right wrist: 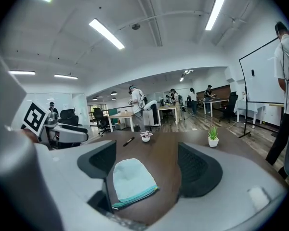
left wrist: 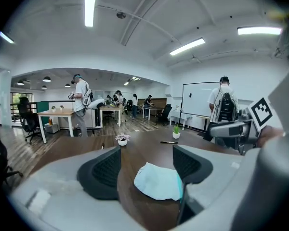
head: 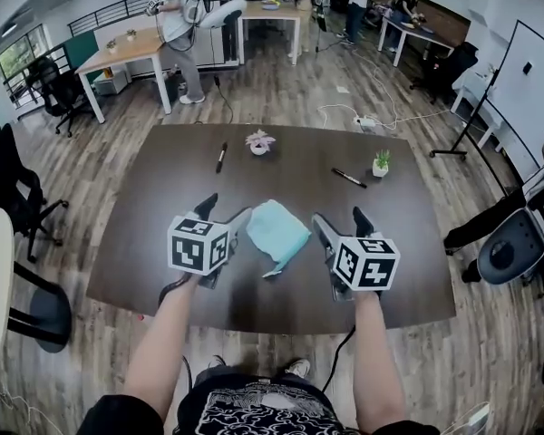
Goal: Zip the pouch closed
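A light blue pouch (head: 277,230) lies flat on the dark brown table (head: 281,166), between my two grippers. Its teal zipper edge faces the near right, seen in the right gripper view along the pouch (right wrist: 132,181). My left gripper (head: 223,214) hovers just left of the pouch, jaws open and empty; the pouch (left wrist: 159,182) lies ahead toward its right jaw. My right gripper (head: 341,220) hovers just right of the pouch, also open and holding nothing.
A small pot with pinkish leaves (head: 259,141) and a black marker (head: 221,157) sit at the far left-centre of the table. A second marker (head: 349,178) and a small green plant (head: 381,163) sit far right. Office chairs, desks and people stand beyond.
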